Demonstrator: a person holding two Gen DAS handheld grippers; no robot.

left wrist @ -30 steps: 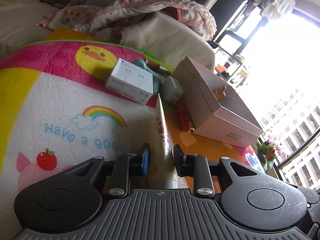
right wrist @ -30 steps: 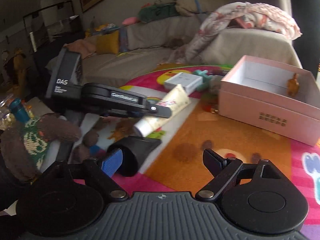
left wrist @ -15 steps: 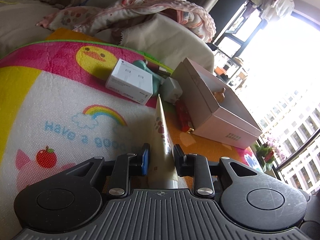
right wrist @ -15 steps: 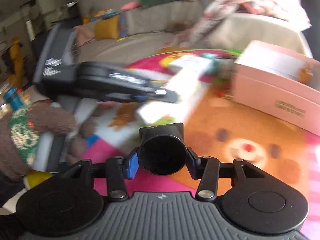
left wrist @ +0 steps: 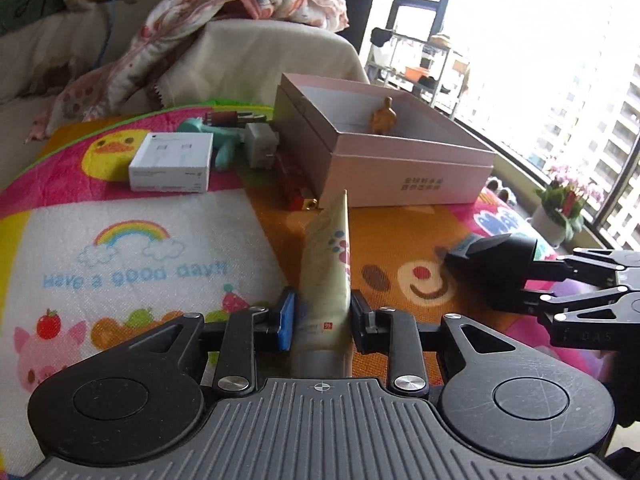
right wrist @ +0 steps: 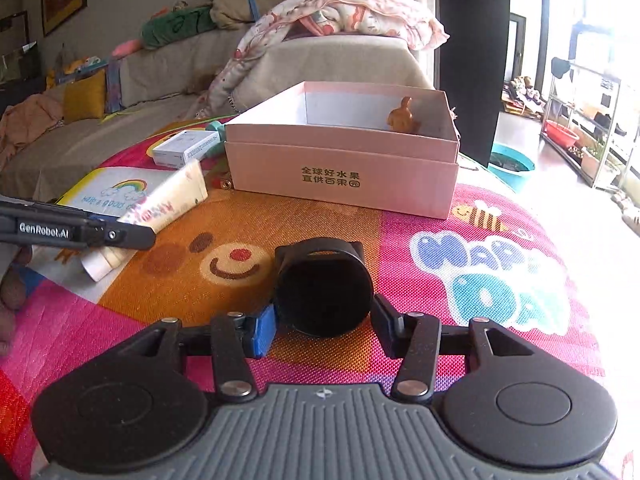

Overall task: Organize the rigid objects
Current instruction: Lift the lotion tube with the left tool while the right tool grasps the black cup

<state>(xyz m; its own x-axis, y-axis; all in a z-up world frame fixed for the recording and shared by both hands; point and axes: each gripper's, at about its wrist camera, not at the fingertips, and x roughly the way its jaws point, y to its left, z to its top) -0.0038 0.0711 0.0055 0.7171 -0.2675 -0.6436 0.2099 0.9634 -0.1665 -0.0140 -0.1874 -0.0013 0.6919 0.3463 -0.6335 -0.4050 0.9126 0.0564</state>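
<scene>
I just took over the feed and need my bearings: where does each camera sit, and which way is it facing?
Left wrist: on the left gripper, facing along its fingers, down across the play mat toward the pink box; own jaws on a cream tube, right gripper at right edge.
Right wrist: on the right gripper, facing the box front; jaws opening around a black cylinder; left gripper and a hand at left edge.
Shared: box, brown figurine inside, white carton, tube, cylinder, mat.
</scene>
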